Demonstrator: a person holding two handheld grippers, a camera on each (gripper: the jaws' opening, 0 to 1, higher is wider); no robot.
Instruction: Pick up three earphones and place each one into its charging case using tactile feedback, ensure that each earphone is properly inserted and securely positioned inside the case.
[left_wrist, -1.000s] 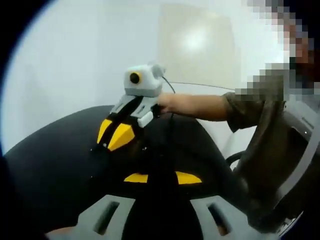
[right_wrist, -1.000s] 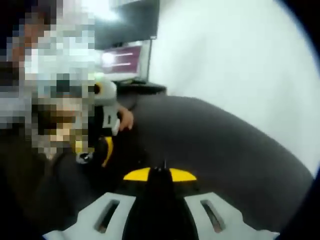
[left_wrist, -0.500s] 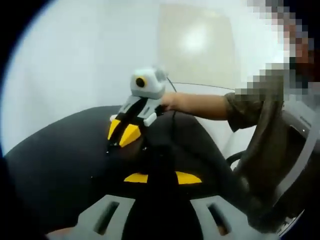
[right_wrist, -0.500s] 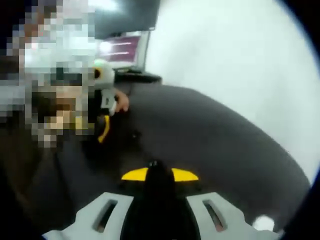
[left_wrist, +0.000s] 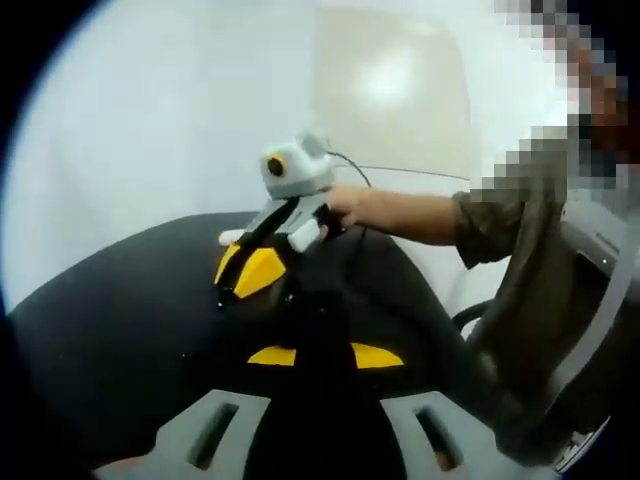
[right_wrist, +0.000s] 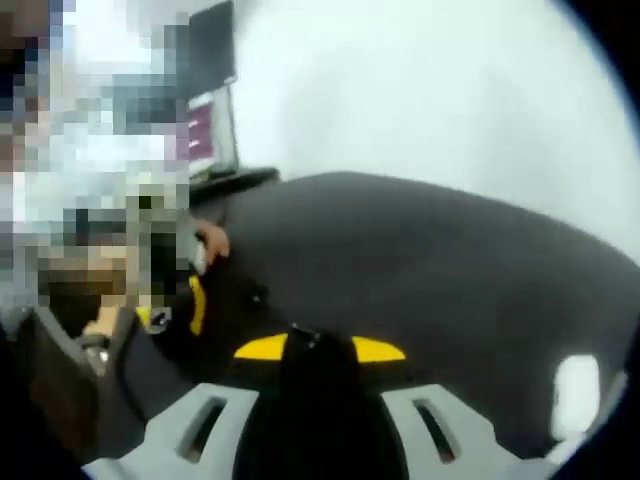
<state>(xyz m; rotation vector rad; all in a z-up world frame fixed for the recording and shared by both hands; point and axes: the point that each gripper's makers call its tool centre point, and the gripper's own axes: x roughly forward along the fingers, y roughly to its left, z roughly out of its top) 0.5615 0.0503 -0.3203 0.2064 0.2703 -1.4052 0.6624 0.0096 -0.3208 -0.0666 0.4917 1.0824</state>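
Although both of your grippers hang over the dark table (left_wrist: 110, 330), progress cannot be judged. Your left gripper (left_wrist: 325, 355) shows yellow tips close together; your right gripper (right_wrist: 318, 348) likewise, with something small and dark between them, possibly an earphone. A white object (right_wrist: 577, 395), perhaps a charging case, lies at the table's edge.

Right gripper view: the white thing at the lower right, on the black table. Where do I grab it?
The white thing looks like a rounded oblong lying on the black table, though blurred. I'd pinch across its narrow width with the right gripper, coming from above: it sits low with bare table around it.
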